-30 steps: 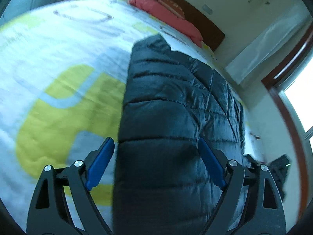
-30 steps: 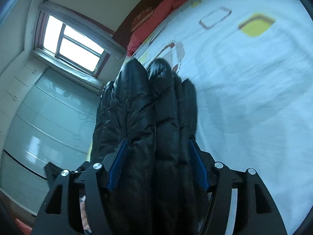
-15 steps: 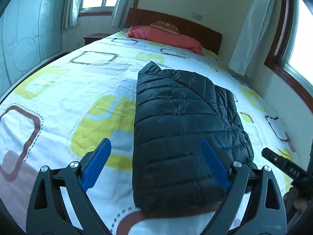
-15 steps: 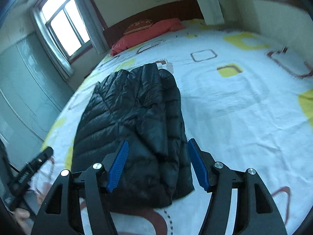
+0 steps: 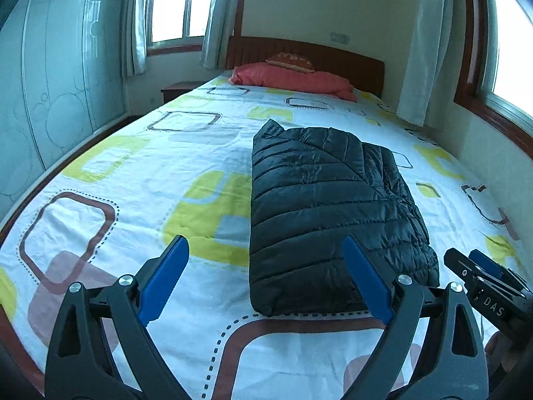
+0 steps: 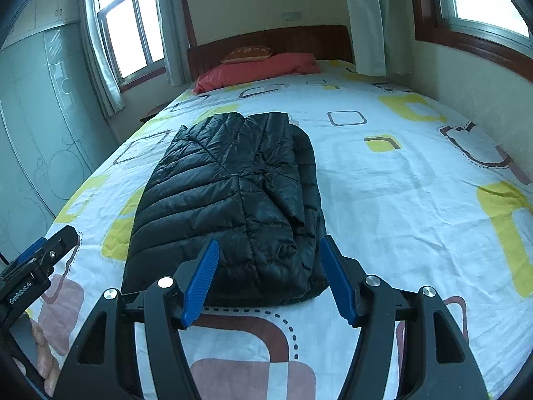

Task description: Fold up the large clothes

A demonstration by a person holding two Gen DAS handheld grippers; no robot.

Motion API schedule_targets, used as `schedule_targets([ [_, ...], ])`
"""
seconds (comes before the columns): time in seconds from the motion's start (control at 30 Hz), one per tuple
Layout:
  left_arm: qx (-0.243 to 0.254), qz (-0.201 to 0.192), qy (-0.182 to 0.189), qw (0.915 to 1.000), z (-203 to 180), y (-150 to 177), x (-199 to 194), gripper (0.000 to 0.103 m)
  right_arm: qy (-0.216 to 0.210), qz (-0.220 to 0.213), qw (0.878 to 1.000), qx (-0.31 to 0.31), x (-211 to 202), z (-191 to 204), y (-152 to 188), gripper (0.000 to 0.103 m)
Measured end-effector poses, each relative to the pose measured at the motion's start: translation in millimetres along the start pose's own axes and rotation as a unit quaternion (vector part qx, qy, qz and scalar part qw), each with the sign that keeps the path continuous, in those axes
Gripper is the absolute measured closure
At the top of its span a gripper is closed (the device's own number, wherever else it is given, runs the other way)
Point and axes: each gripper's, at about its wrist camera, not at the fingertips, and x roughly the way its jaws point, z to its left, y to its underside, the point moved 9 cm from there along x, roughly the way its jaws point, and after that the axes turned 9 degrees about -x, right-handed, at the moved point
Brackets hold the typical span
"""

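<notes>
Where it lies on the bed's patterned sheet, the black quilted puffer jacket is folded into a compact, thick rectangle, its glossy stitched panels running crosswise and its long side pointing toward the red pillow at the wooden headboard. The left gripper hangs above the sheet at the jacket's near edge, blue pads spread wide with nothing gripped. The right gripper hovers likewise, pads apart and clear of the fabric.
</notes>
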Motion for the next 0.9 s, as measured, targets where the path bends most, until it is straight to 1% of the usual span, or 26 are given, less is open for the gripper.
schedule_targets([
  [0.3,0.001,-0.006,0.000,1.0000,-3.5,2.6,-11.5,0.009,0.012,-0.015,1.000,-0.009,-15.3,2.5,-0.5,0.040],
  [0.77,0.001,-0.017,-0.001,0.9998,-4.7,1.6,-22.0,0.009,0.012,-0.028,0.999,-0.014,-24.3,7.9,-1.7,0.040],
  [0.87,0.003,-0.020,-0.002,0.9998,-4.8,0.6,-24.6,0.008,0.012,-0.029,0.999,-0.015,-25.2,8.2,-1.9,0.040],
  [0.9,0.004,-0.021,-0.001,0.9998,-5.1,0.5,-25.4,0.006,0.012,-0.029,0.999,-0.015,-25.3,8.3,-2.1,0.040],
])
